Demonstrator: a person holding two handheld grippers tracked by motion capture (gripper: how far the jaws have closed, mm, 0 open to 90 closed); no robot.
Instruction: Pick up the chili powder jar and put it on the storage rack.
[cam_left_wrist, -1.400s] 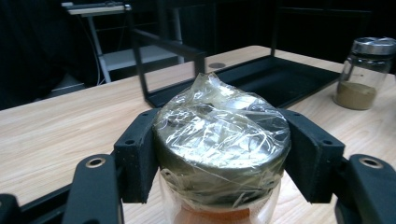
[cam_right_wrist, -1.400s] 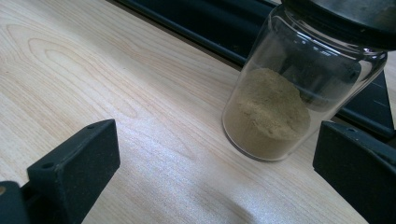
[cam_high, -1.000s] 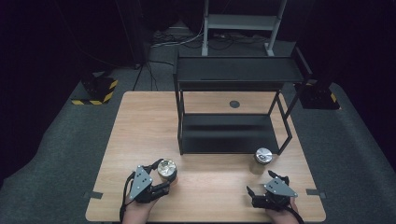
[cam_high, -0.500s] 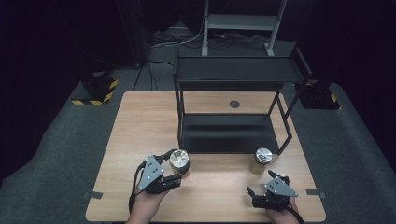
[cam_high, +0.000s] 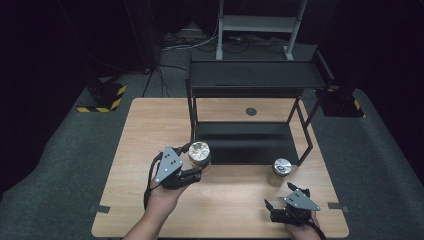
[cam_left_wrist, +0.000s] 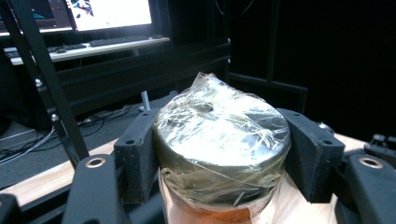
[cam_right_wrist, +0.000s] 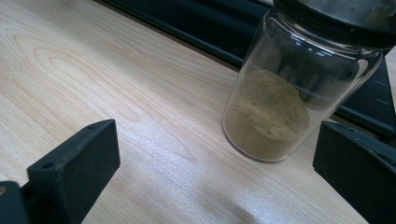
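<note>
Wrapped jar (cam_left_wrist: 222, 140): metal lid under clear film, upright, clamped between left jaws. Glass jar (cam_right_wrist: 289, 93): tan powder inside, upright on table by shelf.

The black metal two-tier shelf rack (cam_high: 250, 100) stands at the rear of the light wooden tabletop (cam_high: 140, 135). The glass jar of tan powder (cam_high: 281, 168) stands just before its right front corner.
</note>
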